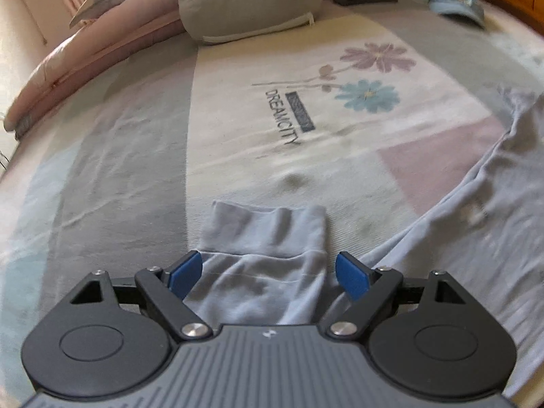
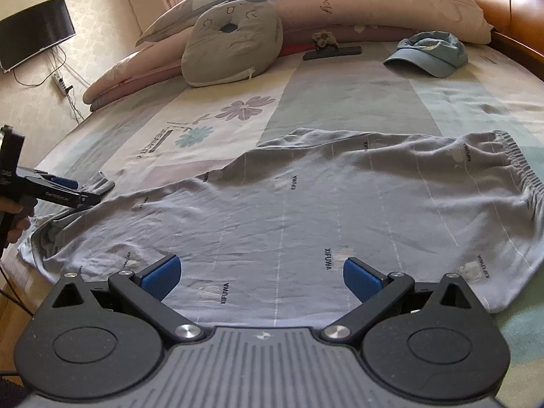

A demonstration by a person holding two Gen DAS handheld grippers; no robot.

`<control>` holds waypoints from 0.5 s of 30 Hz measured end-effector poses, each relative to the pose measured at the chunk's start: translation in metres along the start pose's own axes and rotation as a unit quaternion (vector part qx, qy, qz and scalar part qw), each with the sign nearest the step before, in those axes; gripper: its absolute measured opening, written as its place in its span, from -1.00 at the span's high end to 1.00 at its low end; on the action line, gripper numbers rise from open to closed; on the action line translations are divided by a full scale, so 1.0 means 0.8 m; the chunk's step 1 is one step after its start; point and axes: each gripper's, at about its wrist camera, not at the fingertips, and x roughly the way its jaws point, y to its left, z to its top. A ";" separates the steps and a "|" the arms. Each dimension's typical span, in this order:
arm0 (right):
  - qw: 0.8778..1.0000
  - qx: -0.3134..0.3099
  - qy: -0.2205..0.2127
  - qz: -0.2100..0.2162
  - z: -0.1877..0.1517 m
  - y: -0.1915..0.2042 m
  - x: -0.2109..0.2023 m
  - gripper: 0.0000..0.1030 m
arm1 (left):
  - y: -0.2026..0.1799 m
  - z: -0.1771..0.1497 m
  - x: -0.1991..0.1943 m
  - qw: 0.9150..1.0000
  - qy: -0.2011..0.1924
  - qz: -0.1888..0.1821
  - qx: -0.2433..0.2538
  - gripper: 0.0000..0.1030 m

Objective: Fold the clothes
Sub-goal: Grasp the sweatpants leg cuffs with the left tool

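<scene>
hovering over the bed, the left hand-held gripper (image 1: 268,273) has its blue pads (image 1: 185,273) spread wide to either side of a ribbed cuff (image 1: 268,227) at the leg end of the pale grey-blue printed cotton trousers (image 2: 306,204), pads clear of the fabric, nothing pinched. judged: it is lined up to take the cuff for the first fold. the right hand-held gripper (image 2: 261,277) is likewise spread, empty, poised above the middle of the garment, probably ready to pin or lift it. the trousers lie flat across the patchwork floral bedsheet (image 1: 136,156), elastic waistband (image 2: 520,166) at the far right. in the right wrist view the person's left hand (image 2: 15,219) grips the tool's handle at the bed edge, tool tilted downward. beyond lie a grey round cushion (image 2: 231,44) and a light blue cap (image 2: 431,54), well apart from the work.
</scene>
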 end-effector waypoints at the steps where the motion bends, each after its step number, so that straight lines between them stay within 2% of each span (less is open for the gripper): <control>1: 1.000 -0.001 0.001 0.000 0.000 0.001 0.001 -1.00 | 0.000 0.000 0.000 1.000 0.000 0.000 0.003 -0.67; 5: 1.000 0.000 0.005 0.001 -0.001 0.003 0.004 -1.00 | 0.000 0.001 -0.001 1.000 -0.001 0.001 0.015 -0.67; 10: 1.000 -0.003 0.005 -0.004 -0.001 0.004 0.003 -1.00 | 0.004 0.000 -0.002 0.999 -0.002 0.039 0.032 -0.67; 15: 1.000 0.000 0.005 -0.007 -0.001 0.003 0.003 -1.00 | 0.024 -0.006 -0.010 0.998 0.003 0.054 0.021 -0.67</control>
